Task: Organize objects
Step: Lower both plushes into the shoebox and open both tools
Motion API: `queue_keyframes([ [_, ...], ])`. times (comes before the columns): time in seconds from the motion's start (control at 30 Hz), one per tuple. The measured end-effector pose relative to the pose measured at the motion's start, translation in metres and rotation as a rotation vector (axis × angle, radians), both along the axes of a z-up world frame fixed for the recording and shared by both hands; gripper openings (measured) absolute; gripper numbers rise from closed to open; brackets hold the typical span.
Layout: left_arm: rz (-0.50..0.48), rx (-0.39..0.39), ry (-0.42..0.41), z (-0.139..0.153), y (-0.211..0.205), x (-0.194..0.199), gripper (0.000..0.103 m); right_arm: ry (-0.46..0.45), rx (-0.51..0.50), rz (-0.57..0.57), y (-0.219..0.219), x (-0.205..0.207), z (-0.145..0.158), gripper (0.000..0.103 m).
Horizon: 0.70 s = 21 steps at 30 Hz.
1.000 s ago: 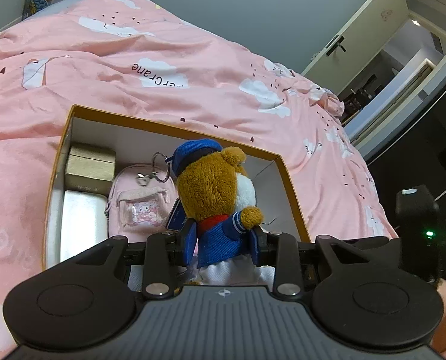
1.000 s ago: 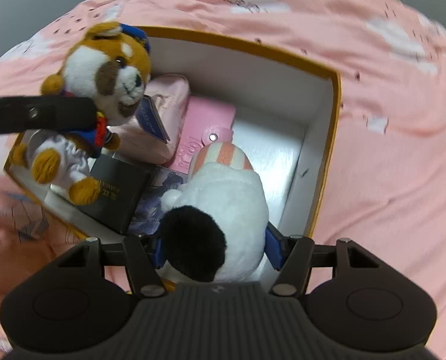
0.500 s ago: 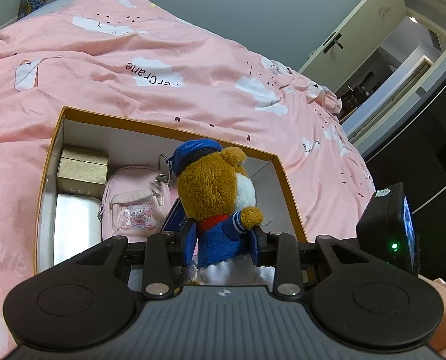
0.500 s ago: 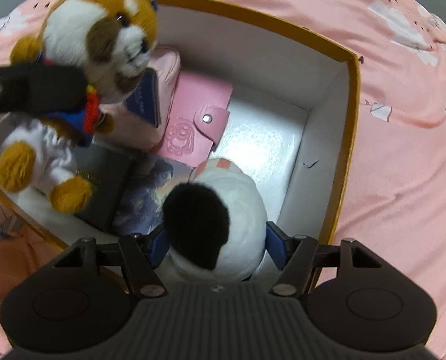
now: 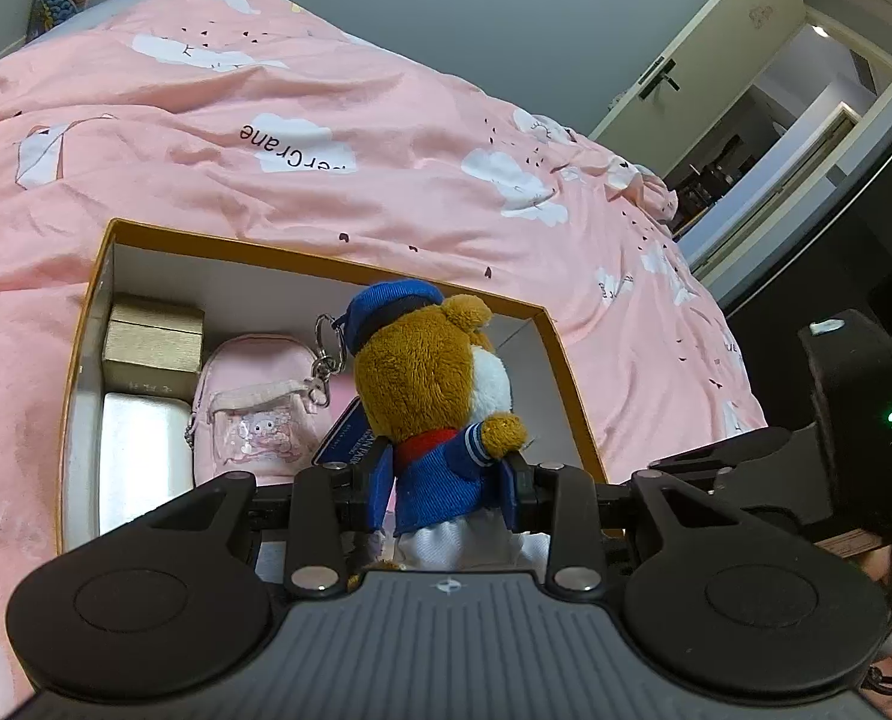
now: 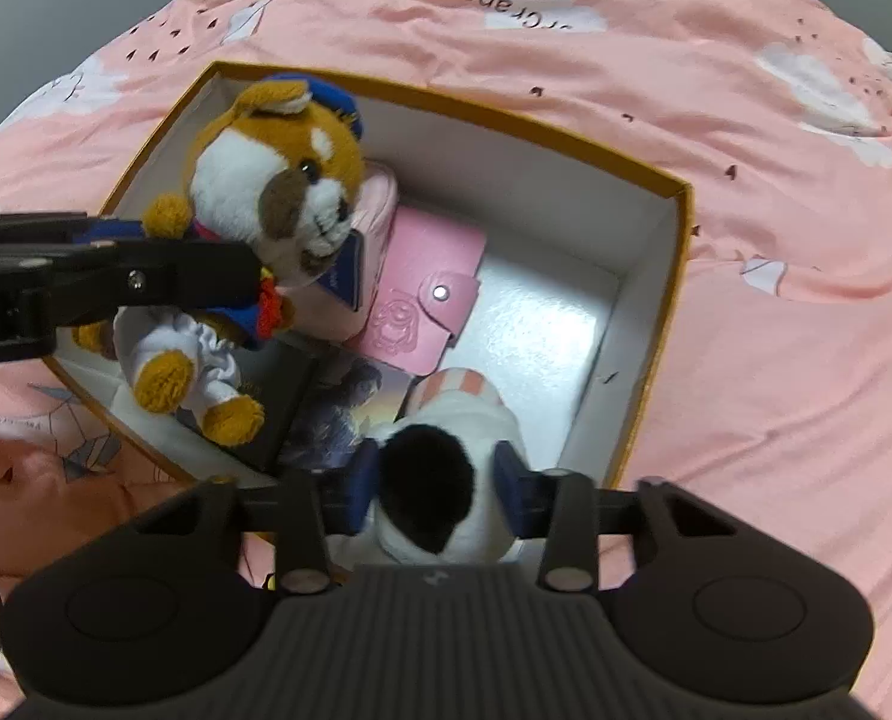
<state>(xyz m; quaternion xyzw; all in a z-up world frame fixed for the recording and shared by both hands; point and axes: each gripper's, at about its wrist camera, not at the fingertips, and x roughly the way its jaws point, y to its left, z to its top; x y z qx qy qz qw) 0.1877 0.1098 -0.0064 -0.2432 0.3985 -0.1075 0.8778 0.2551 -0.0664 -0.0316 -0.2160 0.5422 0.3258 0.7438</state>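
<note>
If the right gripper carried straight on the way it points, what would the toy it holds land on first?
Most likely the bare silver floor of the box. The right gripper grips a white plush, with the pink wallet just beside that line; depth is uncertain.

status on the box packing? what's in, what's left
Already in the box: gold case, pink pouch, pink wallet. In hand: left gripper holds the bear plush; right gripper has just closed on the white plush. Left: set both plushes down and let go.
</note>
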Motion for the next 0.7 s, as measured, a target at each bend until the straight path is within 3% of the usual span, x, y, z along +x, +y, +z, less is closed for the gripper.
queue_keyframes([
  [0.23, -0.012, 0.001, 0.006, 0.000, -0.001, 0.003, 0.039, 0.014, -0.100, 0.087, 0.002, -0.009, -0.024, 0.025],
  [0.47, -0.052, -0.025, 0.018, 0.000, -0.014, 0.018, 0.039, 0.038, -0.077, 0.085, -0.001, -0.006, -0.033, 0.026],
  [0.57, -0.089, 0.010, 0.015, 0.001, -0.024, 0.029, 0.039, 0.019, -0.045, 0.084, -0.005, -0.005, -0.023, 0.033],
  [0.7, -0.167, 0.091, 0.008, 0.005, -0.041, 0.046, 0.039, -0.064, 0.004, 0.063, -0.016, -0.004, -0.001, 0.034],
])
